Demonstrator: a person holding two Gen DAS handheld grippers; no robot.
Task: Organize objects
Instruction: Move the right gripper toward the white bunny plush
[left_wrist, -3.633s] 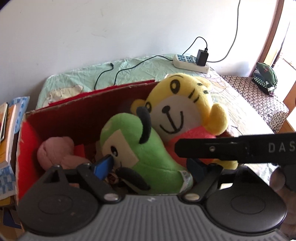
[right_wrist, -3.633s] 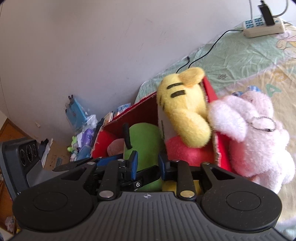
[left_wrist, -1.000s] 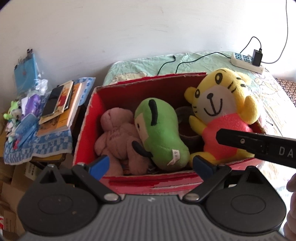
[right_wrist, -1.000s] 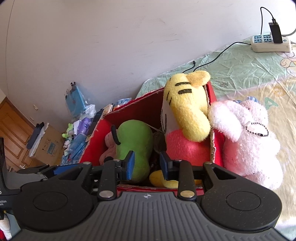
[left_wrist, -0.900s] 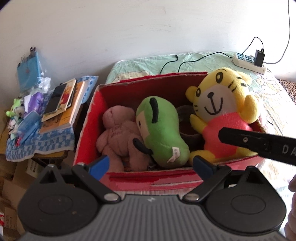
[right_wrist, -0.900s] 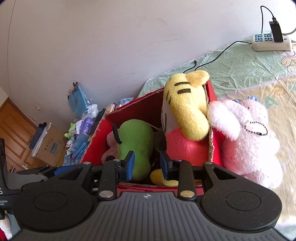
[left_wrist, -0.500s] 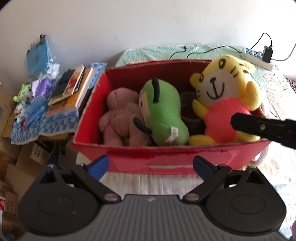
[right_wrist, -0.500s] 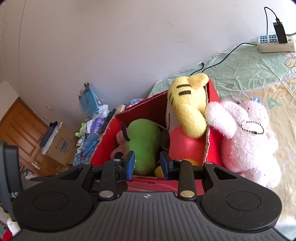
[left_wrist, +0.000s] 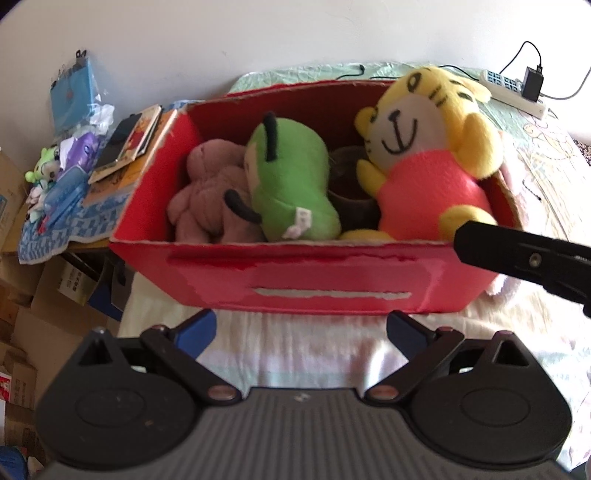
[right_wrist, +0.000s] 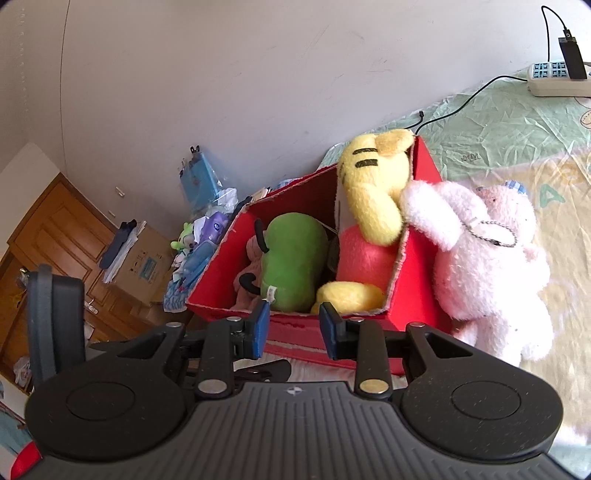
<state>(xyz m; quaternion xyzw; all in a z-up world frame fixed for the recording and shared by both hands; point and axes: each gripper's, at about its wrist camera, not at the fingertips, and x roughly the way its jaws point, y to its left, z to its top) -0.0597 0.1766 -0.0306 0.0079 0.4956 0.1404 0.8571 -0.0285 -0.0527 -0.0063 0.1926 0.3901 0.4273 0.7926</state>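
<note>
My right gripper (left_wrist: 524, 258) runs off the left cam's right edge, its fingers unseen there. Brown thing (left_wrist: 351, 184) btwn green plush (left_wrist: 291, 184) & tiger plush (left_wrist: 424, 158): mostly hidden, can't ID. Pink plush (right_wrist: 484, 266) partly behind red box (right_wrist: 413, 291) wall. Book (left_wrist: 138, 134) covers too small to read.

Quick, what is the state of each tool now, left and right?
Left tool: open wide, holding nothing.
Right tool: partly open, with a gap between its blue pads, holding nothing.
</note>
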